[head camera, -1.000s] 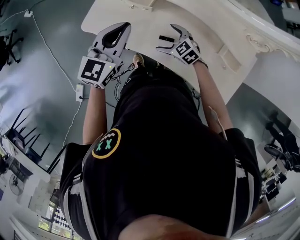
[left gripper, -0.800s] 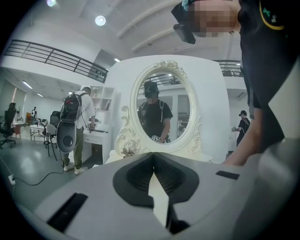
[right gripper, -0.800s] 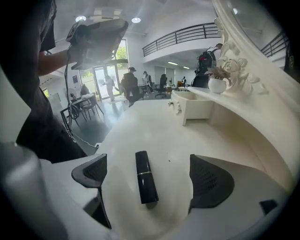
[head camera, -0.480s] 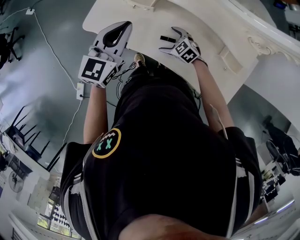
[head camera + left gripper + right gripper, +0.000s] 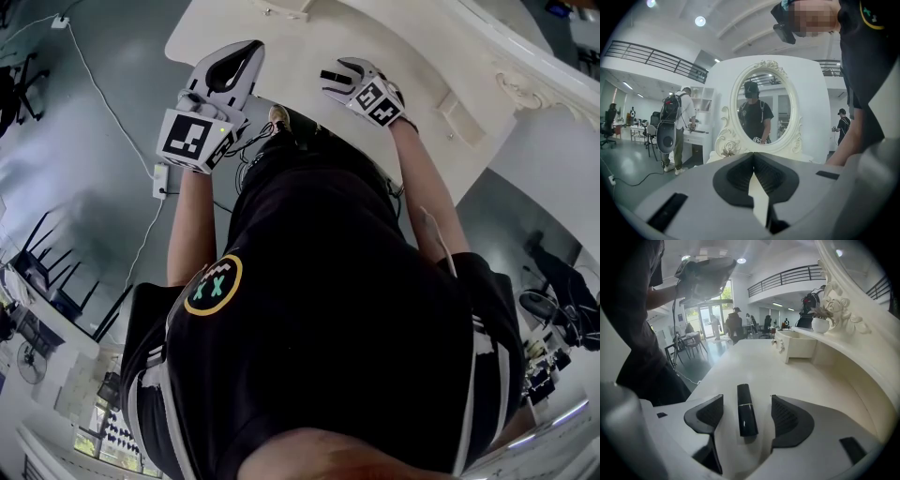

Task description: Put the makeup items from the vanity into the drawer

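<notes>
Right gripper (image 5: 746, 414) jaws have just been closing round the black lipstick tube (image 5: 746, 409). The pads aren't on it yet: there's a gap on both sides and the tube lies flat on the vanity top (image 5: 754, 359), running 12-to-6 between the jaws. So it's straddled but not gripped, and I judge the pick is one squeeze away.

Versus a second ago in the head view, the right gripper (image 5: 336, 75) has dropped onto the tube (image 5: 330, 76) and its jaws are narrower. The tube itself hasn't shifted.

Left gripper (image 5: 246, 49) is unchanged at 11 o'clock, clenched on nothing and aimed at the oval mirror (image 5: 761, 110).

The small drawer box (image 5: 797, 345) sits at 1 o'clock from the tube, well apart. It looks like the drop target.
</notes>
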{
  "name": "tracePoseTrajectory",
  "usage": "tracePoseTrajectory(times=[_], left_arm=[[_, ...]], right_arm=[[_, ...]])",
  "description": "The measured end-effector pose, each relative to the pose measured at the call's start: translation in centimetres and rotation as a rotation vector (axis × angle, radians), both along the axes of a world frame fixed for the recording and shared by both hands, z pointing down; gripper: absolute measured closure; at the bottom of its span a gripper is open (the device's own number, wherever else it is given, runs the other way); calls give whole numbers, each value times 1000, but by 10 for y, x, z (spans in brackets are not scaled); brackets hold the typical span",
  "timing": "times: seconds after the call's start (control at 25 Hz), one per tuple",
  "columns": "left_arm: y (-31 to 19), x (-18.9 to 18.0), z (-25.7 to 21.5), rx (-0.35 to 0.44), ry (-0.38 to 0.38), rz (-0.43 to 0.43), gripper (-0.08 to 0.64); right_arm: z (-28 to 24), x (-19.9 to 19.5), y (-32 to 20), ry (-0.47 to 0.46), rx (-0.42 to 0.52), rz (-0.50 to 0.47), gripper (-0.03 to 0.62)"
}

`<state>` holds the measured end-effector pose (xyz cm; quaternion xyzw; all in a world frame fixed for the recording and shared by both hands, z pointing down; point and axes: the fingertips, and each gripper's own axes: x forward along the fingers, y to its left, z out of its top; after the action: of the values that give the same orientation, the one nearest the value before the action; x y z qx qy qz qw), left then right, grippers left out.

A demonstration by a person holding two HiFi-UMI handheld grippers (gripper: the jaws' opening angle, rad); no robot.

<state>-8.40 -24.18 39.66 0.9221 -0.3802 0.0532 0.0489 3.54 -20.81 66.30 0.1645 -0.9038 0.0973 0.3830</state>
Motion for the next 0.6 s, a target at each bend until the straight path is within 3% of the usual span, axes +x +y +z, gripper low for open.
tracePoseTrajectory(times=[0.28, 0.6], left_arm=[[-1, -1, 0, -1, 4, -4, 540], [0, -1, 0, 6, 1, -8, 540]], right_arm=[[-5, -6, 9, 11, 28, -102, 456], [-15, -12, 5, -1, 69, -76, 472]])
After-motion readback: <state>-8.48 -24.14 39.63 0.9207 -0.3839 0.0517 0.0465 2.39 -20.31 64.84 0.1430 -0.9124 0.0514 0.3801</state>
